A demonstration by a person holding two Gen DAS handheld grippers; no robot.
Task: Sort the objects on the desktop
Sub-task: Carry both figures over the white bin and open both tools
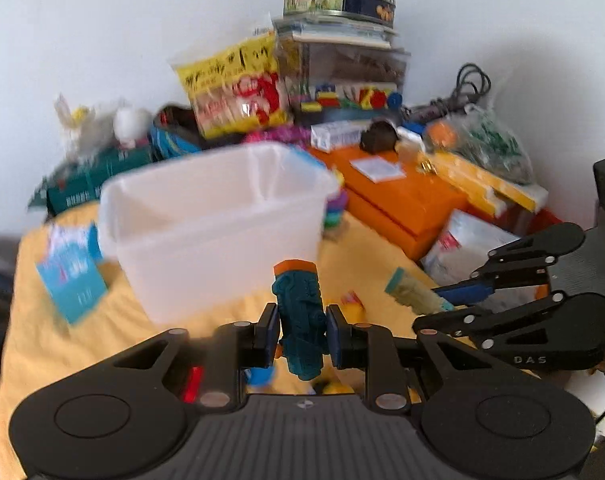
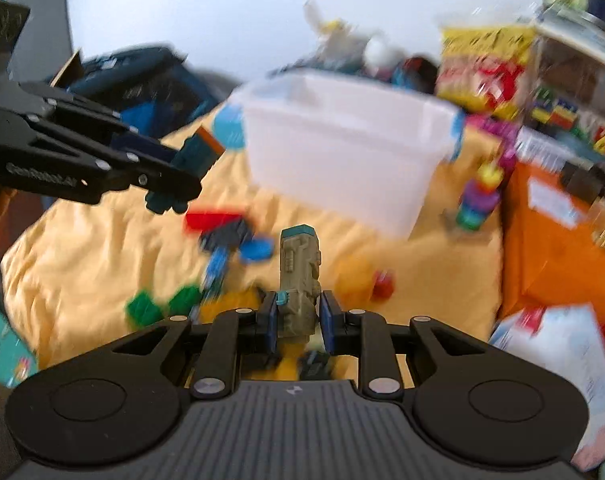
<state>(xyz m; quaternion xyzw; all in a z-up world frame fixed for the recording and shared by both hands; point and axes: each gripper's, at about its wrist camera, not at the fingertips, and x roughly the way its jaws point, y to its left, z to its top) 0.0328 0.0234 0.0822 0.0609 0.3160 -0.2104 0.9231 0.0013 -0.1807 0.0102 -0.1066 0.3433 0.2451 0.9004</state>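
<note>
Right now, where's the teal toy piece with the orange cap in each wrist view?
Left wrist: the teal toy piece sits bottom centre, upright, clamped in the left gripper.
Right wrist: same piece at left, mid-height, sticking out of the left gripper, which comes in from the left edge.
Shared landmark: the white plastic bin on the yellow cloth.

1 white bin (image 1: 218,232), 2 carved toy blocks (image 1: 300,320), 2 grippers (image 1: 301,338), 1 yellow cloth (image 2: 102,248)
</note>
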